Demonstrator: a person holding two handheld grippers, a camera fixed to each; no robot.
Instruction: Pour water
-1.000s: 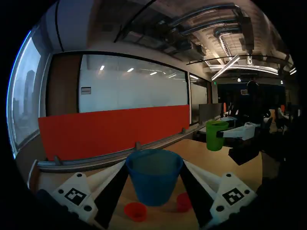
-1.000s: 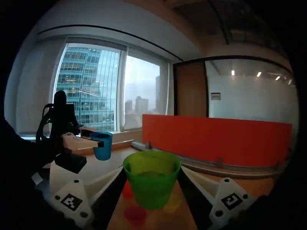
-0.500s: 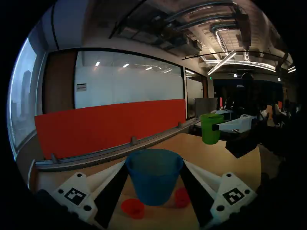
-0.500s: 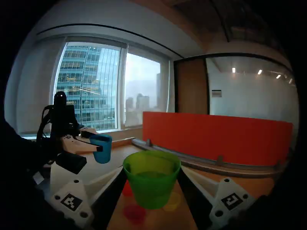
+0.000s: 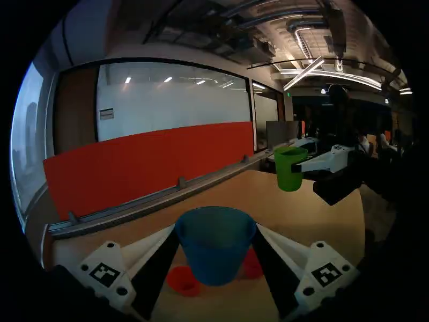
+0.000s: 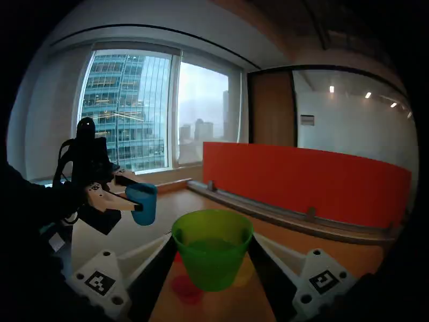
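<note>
An open-plan office high in a city: a wooden surface (image 5: 257,190) backed by an orange partition (image 5: 150,161), a glass-walled meeting room (image 5: 171,104), exposed ceiling ducts (image 5: 300,26) with strip lights (image 5: 303,73), and a window (image 6: 202,115) facing glass towers (image 6: 115,107).

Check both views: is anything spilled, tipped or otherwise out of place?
Nothing stands out. The blue plastic cup sits upright in the left hand-held gripper, the translucent green plastic cup upright in the right hand-held gripper, and the wooden table shows no spill.
</note>
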